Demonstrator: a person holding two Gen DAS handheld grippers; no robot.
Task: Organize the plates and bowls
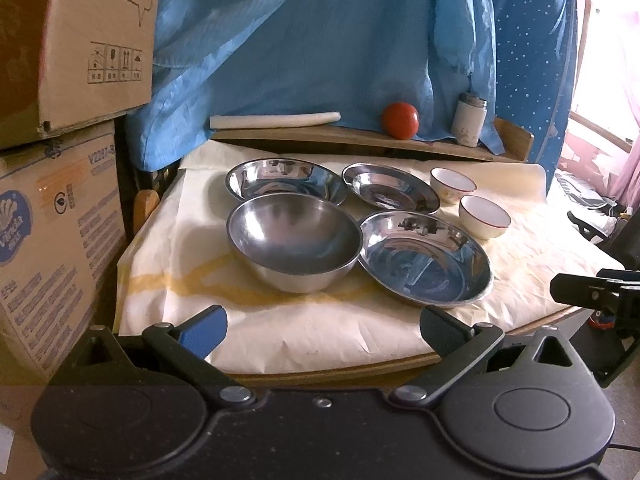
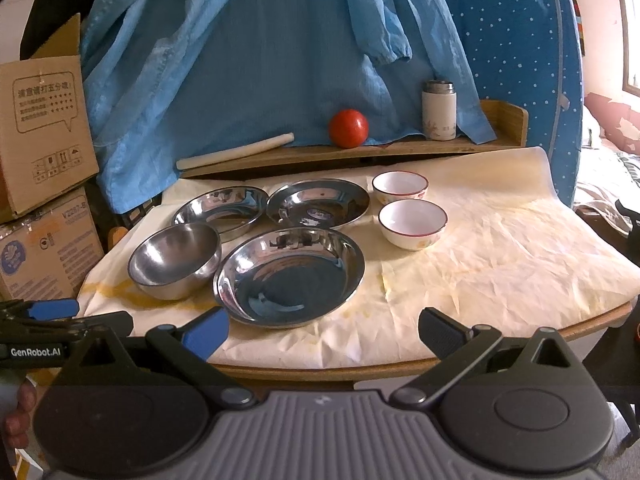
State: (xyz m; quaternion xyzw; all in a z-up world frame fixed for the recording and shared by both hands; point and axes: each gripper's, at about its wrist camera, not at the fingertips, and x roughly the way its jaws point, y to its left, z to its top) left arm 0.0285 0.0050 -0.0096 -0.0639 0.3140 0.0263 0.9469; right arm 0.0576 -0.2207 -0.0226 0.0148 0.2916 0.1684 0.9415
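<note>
On the paper-covered table (image 1: 280, 328) stand a deep steel bowl (image 1: 294, 242) (image 2: 175, 260), a near steel plate (image 1: 426, 258) (image 2: 290, 276), a far-left steel plate (image 1: 286, 182) (image 2: 221, 208), a far-middle steel plate (image 1: 391, 193) (image 2: 318, 203) and two small white bowls (image 1: 453, 185) (image 1: 485, 216) (image 2: 400, 187) (image 2: 413, 224). My left gripper (image 1: 320, 330) is open and empty at the table's front edge, in front of the deep bowl. My right gripper (image 2: 322, 330) is open and empty, in front of the near plate. The left gripper also shows at the left edge of the right wrist view (image 2: 52, 310).
A wooden shelf (image 2: 400, 146) at the back holds a red ball (image 2: 348, 128), a white flask (image 2: 439, 110) and a white roll (image 2: 236, 150). Blue cloth (image 2: 260, 60) hangs behind. Cardboard boxes (image 1: 60, 160) are stacked at the left. The right gripper's tip shows at the right of the left wrist view (image 1: 592, 288).
</note>
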